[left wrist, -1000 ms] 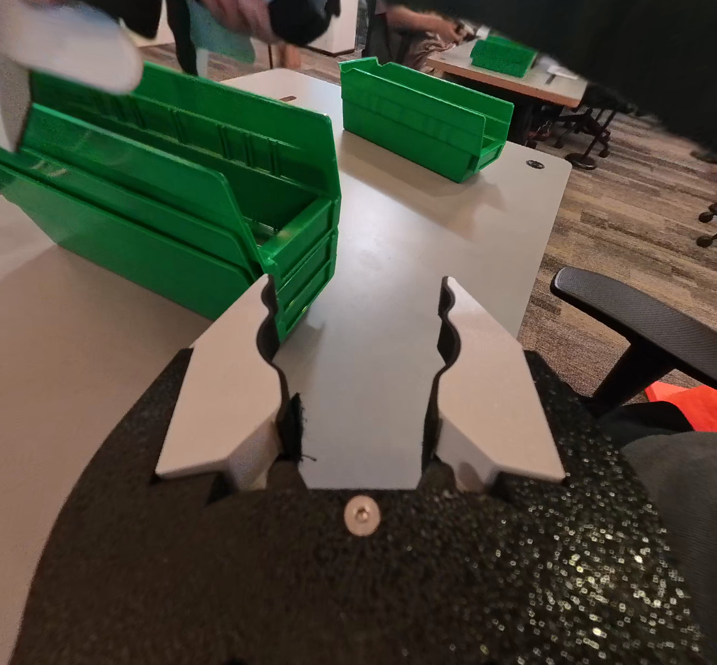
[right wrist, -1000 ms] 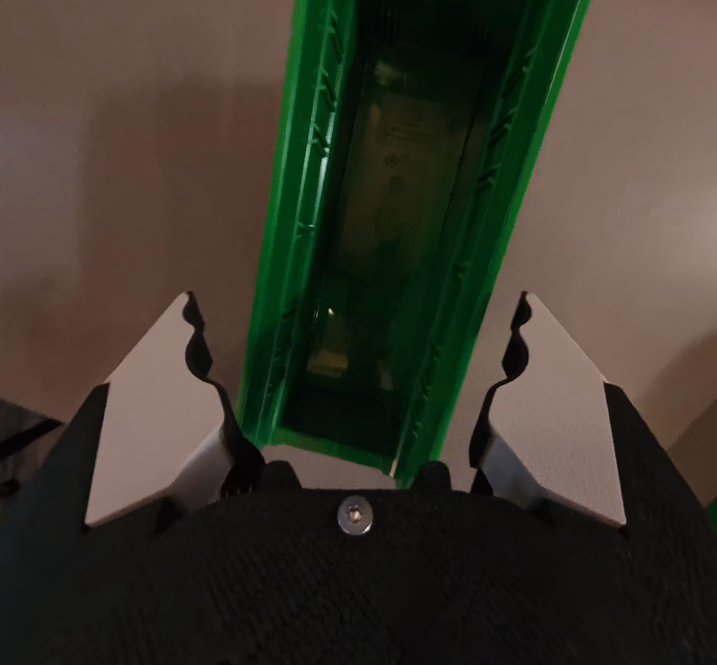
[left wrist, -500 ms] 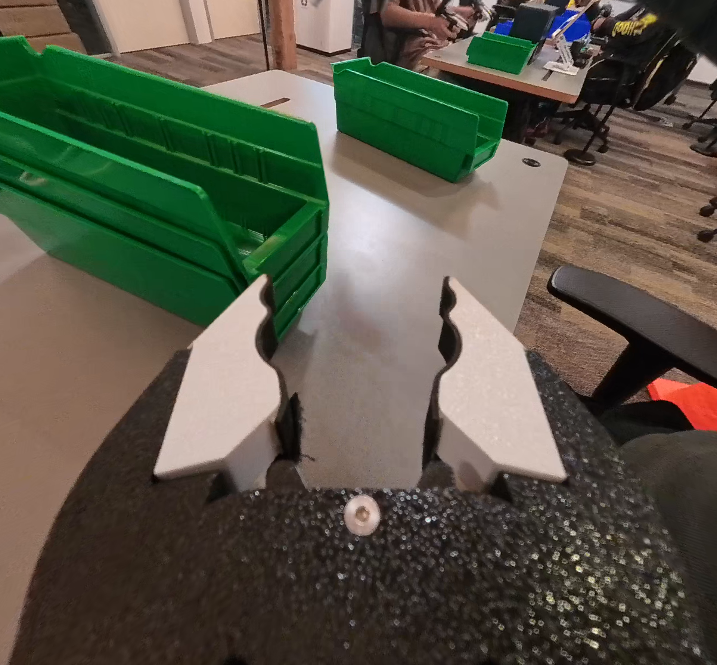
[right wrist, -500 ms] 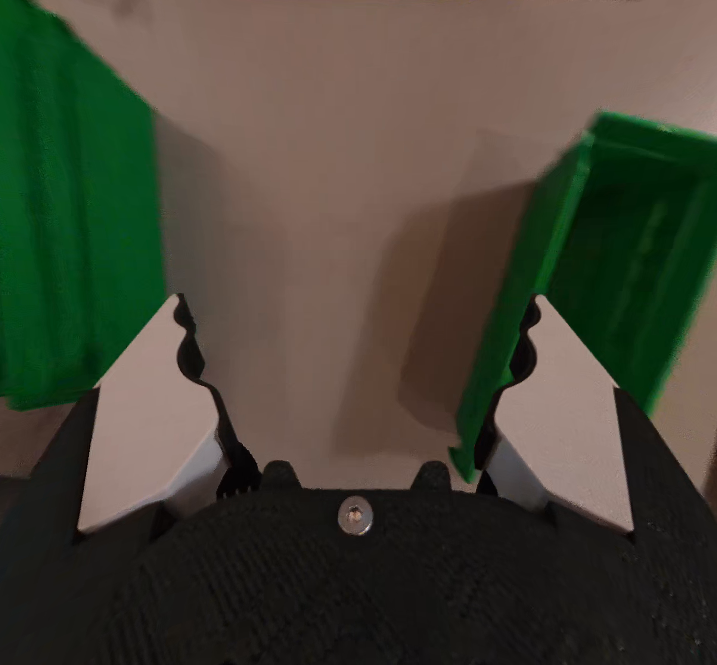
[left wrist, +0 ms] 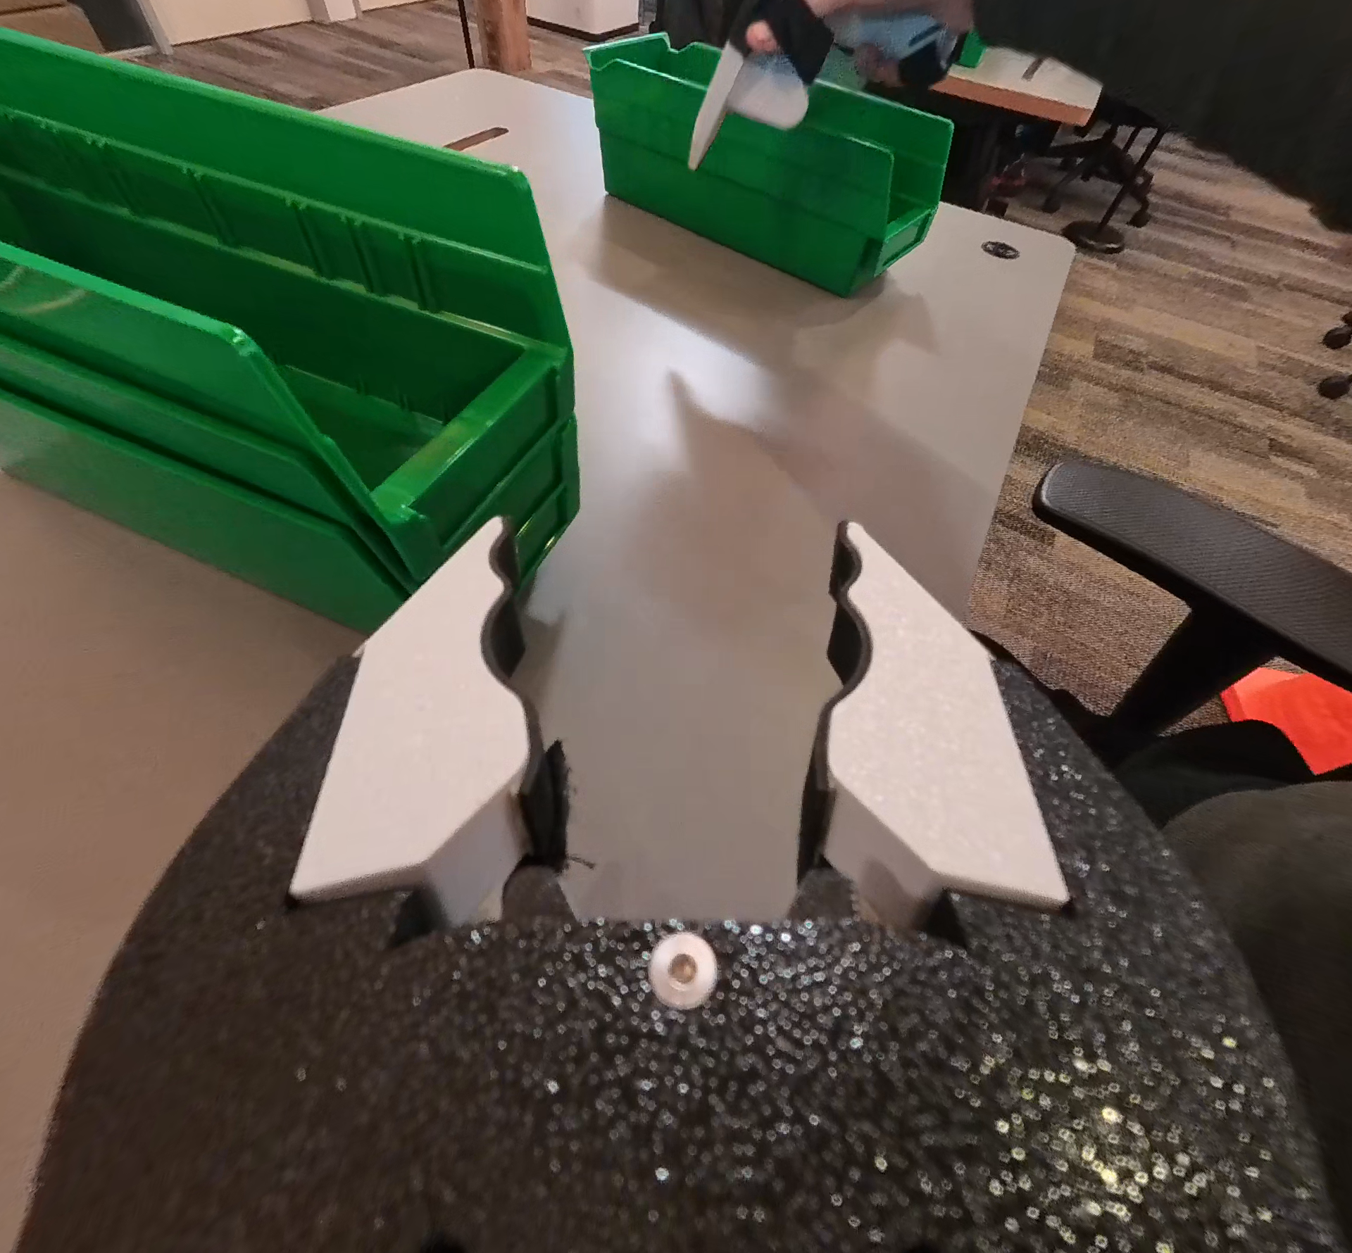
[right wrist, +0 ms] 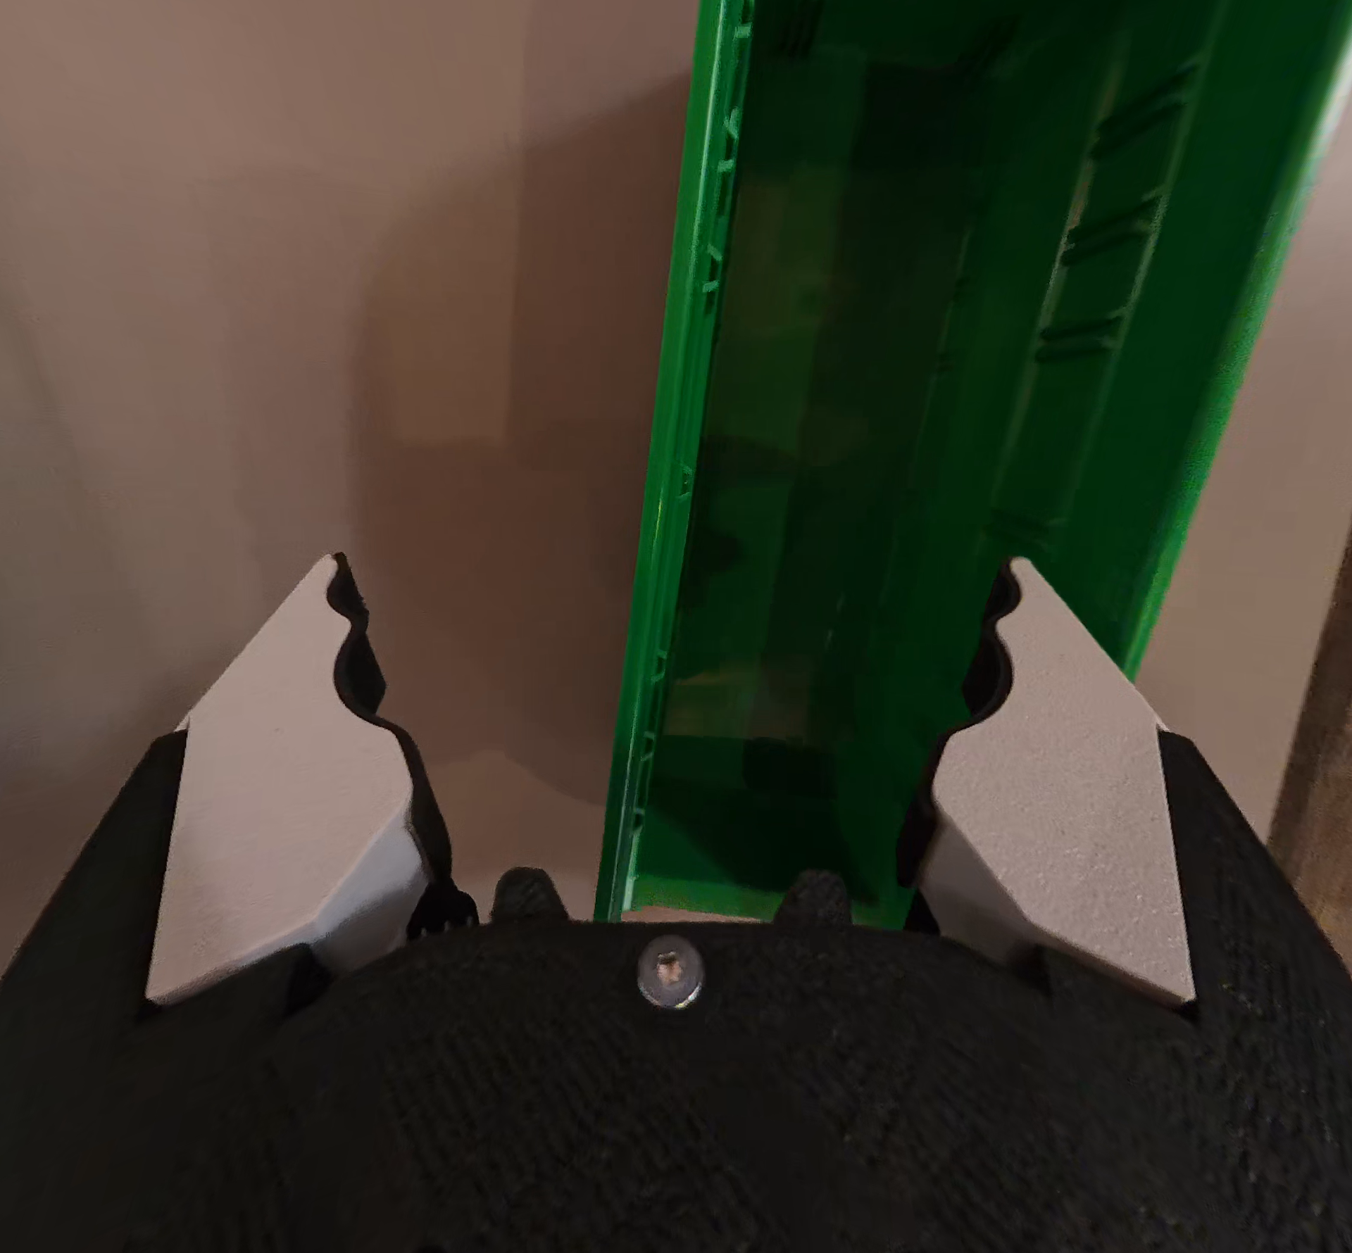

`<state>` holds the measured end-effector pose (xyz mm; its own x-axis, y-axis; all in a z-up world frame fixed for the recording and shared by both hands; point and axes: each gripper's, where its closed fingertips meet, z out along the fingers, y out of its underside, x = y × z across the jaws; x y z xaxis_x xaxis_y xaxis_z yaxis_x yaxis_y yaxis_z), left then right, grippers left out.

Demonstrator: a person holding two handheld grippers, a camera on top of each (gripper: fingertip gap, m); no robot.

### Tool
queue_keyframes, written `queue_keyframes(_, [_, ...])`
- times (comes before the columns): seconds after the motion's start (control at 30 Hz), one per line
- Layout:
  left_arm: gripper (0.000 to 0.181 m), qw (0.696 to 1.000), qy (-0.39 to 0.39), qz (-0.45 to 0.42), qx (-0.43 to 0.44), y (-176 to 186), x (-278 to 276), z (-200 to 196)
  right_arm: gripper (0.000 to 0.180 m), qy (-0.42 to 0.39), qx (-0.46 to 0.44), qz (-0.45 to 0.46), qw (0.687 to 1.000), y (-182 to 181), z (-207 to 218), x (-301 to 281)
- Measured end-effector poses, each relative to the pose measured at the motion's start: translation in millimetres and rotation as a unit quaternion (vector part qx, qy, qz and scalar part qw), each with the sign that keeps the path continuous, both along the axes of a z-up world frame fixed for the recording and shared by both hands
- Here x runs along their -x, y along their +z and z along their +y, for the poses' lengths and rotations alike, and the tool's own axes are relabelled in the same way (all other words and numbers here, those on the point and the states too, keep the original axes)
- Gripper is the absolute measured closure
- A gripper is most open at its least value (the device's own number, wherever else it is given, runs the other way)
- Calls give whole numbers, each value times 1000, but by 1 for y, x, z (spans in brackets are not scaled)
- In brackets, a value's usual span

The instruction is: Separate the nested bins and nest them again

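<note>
A stack of nested green bins (left wrist: 293, 369) sits on the grey table (left wrist: 731, 486) at the left of the left wrist view. My left gripper (left wrist: 673, 545) is open and empty, low over the table just right of that stack's front corner. A second green bin (left wrist: 768, 194) stands farther back. My right gripper (left wrist: 739, 113), held by a hand, hangs over this far bin. In the right wrist view the right gripper (right wrist: 677, 574) is open, looking straight down into that bin (right wrist: 914, 413). Its left wall runs between the fingers. It holds nothing.
A black office chair armrest (left wrist: 1200, 560) stands at the table's right edge, with an orange item (left wrist: 1287, 713) below it. Beyond the table are wood-look floor, another table with a green bin, and seated people. Bare tabletop lies between the two bin groups.
The right gripper has swung from the near stack across the table to the far bin and now sits above it. The left gripper has hardly moved.
</note>
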<state>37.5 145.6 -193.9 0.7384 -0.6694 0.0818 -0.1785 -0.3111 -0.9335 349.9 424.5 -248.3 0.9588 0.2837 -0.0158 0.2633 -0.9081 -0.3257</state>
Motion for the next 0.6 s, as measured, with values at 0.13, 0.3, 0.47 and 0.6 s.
queue_keyframes(0.13, [97, 1000, 2, 0, 2, -2, 2, 1, 19, -7, 44, -16, 999, -21, -9, -2])
queue_keyframes(0.3, [97, 1000, 3, -2, 5, -3, 3, 2, 19, -15, 107, -30, 994, -47, -27, -6])
queue_keyframes(0.47, [97, 1000, 5, -2, 5, -2, 4, 2, 54, -21, 131, -36, 991, -57, -35, -10])
queue_keyframes(0.6, [97, 1000, 4, -2, 6, -3, 4, 2, 123, -10, 110, -6, 994, -56, -30, -2])
